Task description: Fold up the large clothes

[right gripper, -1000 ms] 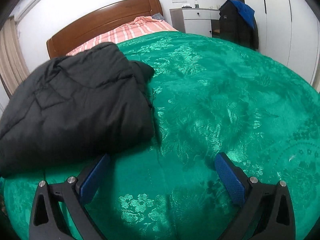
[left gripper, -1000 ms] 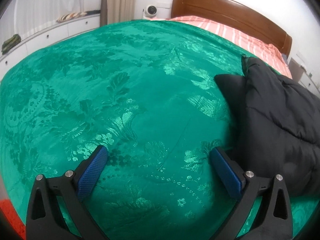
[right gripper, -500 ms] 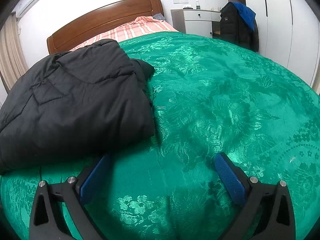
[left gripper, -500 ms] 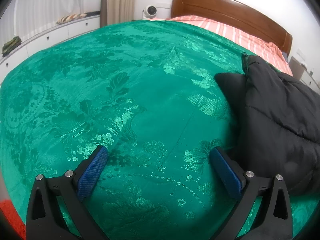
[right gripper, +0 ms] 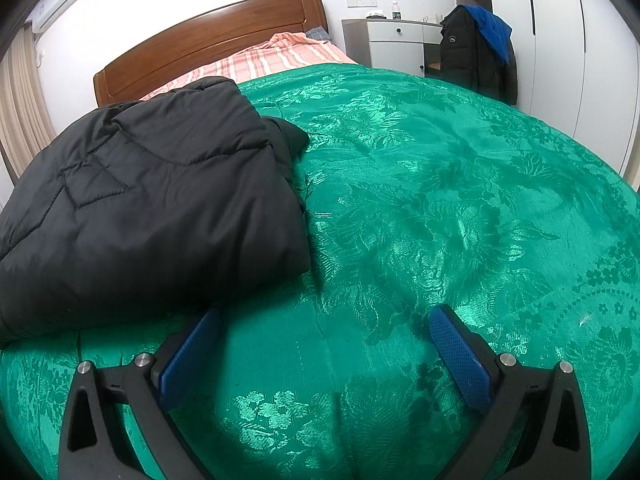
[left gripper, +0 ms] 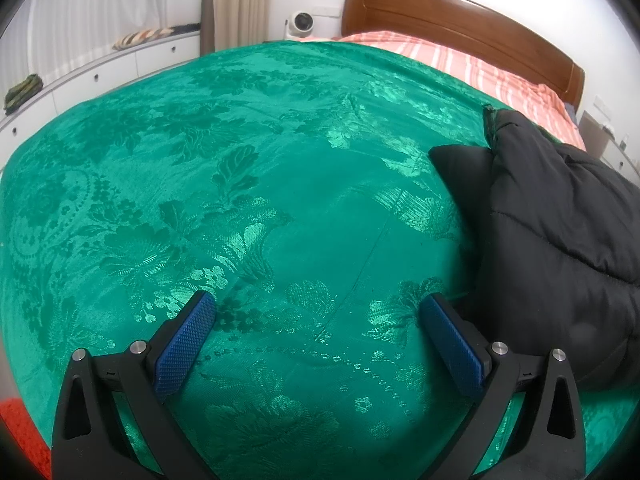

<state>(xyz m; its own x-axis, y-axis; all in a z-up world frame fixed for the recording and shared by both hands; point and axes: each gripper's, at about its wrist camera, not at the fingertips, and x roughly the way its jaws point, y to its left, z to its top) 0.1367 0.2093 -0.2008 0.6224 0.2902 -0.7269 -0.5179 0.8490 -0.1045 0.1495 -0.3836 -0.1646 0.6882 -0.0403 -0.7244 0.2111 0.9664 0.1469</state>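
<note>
The black puffy jacket [right gripper: 148, 204] lies on the bed, on top of the shiny green bedspread [right gripper: 440, 220]. It looks folded into a thick, neat pile, with one dark flap [right gripper: 290, 136] sticking out on the side toward the wooden headboard [right gripper: 208, 44]. I think the folding is done or nearly done, because the pile sits flat and no gripper is holding it.

The left gripper [left gripper: 316, 340] is spread wide with nothing in it. It hangs over bare green cloth, and its right blue pad [left gripper: 452, 344] is just beside the jacket's near edge. The right gripper [right gripper: 324, 348] is spread wide too, and also empty. Its left blue pad [right gripper: 188, 352] is close to the jacket's front edge, partly in its shadow; I cannot tell if it touches. So the jacket sits between the two grippers, one on each side, probably so both can reach it or let it go evenly.

The left wrist view shows only a slice of the jacket at the right. It also shows a long white drawer unit [left gripper: 120, 68] under the curtains and a small white round device [left gripper: 300, 24] near the headboard. The right wrist view shows almost the whole top of the jacket with its stitched lines. It also shows a white cabinet [right gripper: 396, 44], a dark coat with a blue piece on top [right gripper: 476, 52] hanging by it, and the striped pink sheet [right gripper: 264, 60].
</note>
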